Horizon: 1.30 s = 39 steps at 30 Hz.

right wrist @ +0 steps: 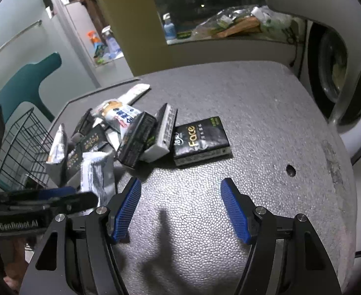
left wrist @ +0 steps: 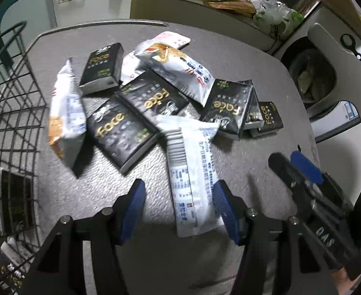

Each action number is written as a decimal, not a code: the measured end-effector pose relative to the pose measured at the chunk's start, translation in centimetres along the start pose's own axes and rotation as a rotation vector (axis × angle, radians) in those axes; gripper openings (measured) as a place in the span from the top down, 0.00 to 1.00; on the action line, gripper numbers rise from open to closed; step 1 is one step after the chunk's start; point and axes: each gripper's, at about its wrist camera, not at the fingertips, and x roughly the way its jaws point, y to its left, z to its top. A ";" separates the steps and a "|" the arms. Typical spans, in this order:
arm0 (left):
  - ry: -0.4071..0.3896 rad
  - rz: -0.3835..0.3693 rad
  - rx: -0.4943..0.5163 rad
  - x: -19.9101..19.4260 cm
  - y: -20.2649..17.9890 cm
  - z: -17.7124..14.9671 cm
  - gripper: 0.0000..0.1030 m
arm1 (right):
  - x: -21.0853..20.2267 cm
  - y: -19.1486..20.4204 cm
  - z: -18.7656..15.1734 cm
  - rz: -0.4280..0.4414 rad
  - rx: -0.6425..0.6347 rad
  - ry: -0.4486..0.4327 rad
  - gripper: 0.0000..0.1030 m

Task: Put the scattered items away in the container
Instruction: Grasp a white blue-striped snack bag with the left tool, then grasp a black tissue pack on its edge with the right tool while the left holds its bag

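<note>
Several black "Face" tissue packs (left wrist: 121,132) and white snack packets (left wrist: 67,113) lie heaped on the grey table (left wrist: 229,56). A long white sachet (left wrist: 192,172) lies flat between the blue pads (left wrist: 133,206) of my left gripper (left wrist: 180,209), which is open and points steeply down at it. The black wire basket (left wrist: 13,98) stands at the table's left edge with a dark pack (left wrist: 10,196) in its bottom. My right gripper (right wrist: 180,211) is open over bare table, with one black pack (right wrist: 200,140) lying alone just ahead of it. It also shows from the side in the left wrist view (left wrist: 286,157).
A washing machine (left wrist: 313,73) stands past the table's right edge. A teal chair (right wrist: 28,81) is behind the basket (right wrist: 23,147). A counter with bags (left wrist: 229,0) runs behind the table. The tabletop has a small hole (right wrist: 290,170) near its right side.
</note>
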 end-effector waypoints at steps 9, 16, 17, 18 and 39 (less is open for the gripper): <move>0.011 -0.048 -0.026 0.6 0.1 1.3 0.34 | 0.5 0.4 0.5 0.004 0.002 -0.009 0.35; 0.029 -0.045 -0.028 1.8 0.1 2.1 0.33 | 0.9 0.1 0.6 -0.004 0.013 0.000 0.35; 0.037 -0.038 -0.014 2.1 0.1 2.1 0.33 | 1.0 0.1 0.7 -0.003 0.015 0.001 0.35; 0.044 -0.043 -0.006 2.2 0.2 2.1 0.38 | 1.1 0.2 0.8 0.004 0.020 0.002 0.35; 0.094 -0.036 0.045 0.1 4.7 0.6 0.63 | 5.5 4.7 3.0 0.138 0.098 0.044 0.80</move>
